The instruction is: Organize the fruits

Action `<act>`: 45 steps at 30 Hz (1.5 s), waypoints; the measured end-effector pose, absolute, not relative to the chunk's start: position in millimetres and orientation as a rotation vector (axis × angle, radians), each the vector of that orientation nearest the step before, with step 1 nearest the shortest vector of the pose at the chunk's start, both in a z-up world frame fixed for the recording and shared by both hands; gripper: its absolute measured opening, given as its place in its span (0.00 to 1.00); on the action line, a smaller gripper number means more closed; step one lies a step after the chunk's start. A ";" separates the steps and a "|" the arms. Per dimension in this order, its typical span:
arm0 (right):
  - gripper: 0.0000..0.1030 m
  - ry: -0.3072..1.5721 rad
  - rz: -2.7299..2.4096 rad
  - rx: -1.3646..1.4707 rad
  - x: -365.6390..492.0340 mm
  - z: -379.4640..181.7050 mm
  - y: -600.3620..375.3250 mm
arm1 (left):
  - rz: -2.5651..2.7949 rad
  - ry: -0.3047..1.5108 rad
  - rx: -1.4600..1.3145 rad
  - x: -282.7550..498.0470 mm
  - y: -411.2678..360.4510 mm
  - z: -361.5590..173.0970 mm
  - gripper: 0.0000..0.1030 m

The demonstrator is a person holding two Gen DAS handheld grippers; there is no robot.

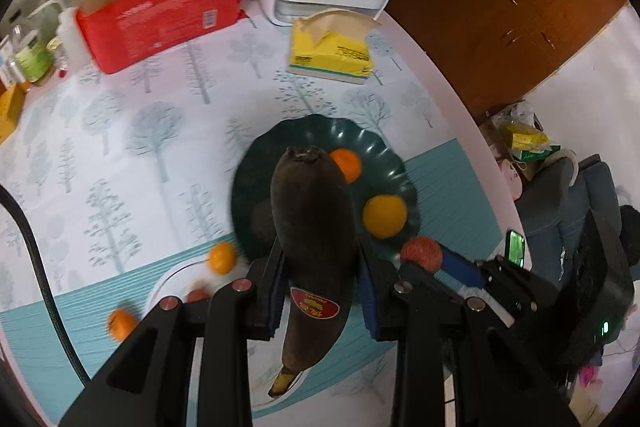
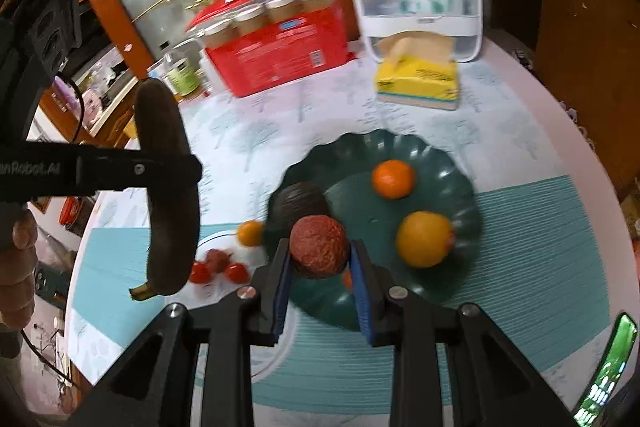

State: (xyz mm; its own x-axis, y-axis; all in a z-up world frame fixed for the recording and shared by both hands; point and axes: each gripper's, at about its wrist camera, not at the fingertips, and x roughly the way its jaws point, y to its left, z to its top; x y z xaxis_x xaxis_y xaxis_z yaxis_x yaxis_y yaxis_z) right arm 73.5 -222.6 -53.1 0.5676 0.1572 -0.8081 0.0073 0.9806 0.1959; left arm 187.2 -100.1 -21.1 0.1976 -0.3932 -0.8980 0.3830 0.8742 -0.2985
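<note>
Pinching an overripe banana [image 1: 312, 227] crosswise between the left gripper [image 1: 320, 291] pads, hanging above the green plate [image 1: 384, 147]; risking slipping or bruising, being soft. Clamping a reddish fruit [image 2: 319, 247] in the right gripper [image 2: 320, 263] over the plate's near rim, possibly rolling into the oranges [image 2: 424, 239] once dropped.

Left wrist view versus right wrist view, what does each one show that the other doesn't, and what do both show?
Only the left wrist view shows the banana's red sticker. Only the right wrist view shows the dark avocado on the green plate and the small red fruits. Both show the blackened banana in the left tool, the reddish fruit in the right tool, and the tissue box.
</note>
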 end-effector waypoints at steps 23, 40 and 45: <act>0.28 1.208 0.136 0.229 99.7 -154.1 -259.9 | -0.435 1.396 -0.011 245.7 -175.6 -138.0 0.29; 0.35 1.175 0.143 0.240 102.6 -137.2 -262.7 | -0.412 1.352 0.059 235.1 -169.2 -121.7 0.53; 0.35 1.157 0.129 0.249 104.6 -128.0 -262.9 | -0.411 1.332 0.067 226.3 -160.3 -109.5 0.54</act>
State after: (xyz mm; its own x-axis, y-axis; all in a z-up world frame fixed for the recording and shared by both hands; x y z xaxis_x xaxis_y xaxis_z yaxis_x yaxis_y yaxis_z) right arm 104.6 -262.9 -128.0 0.3984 0.2285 -0.8883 0.0272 0.9651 0.2605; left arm 226.3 -160.3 -109.5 0.1765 -0.2521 -0.9515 0.3282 0.9264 -0.1846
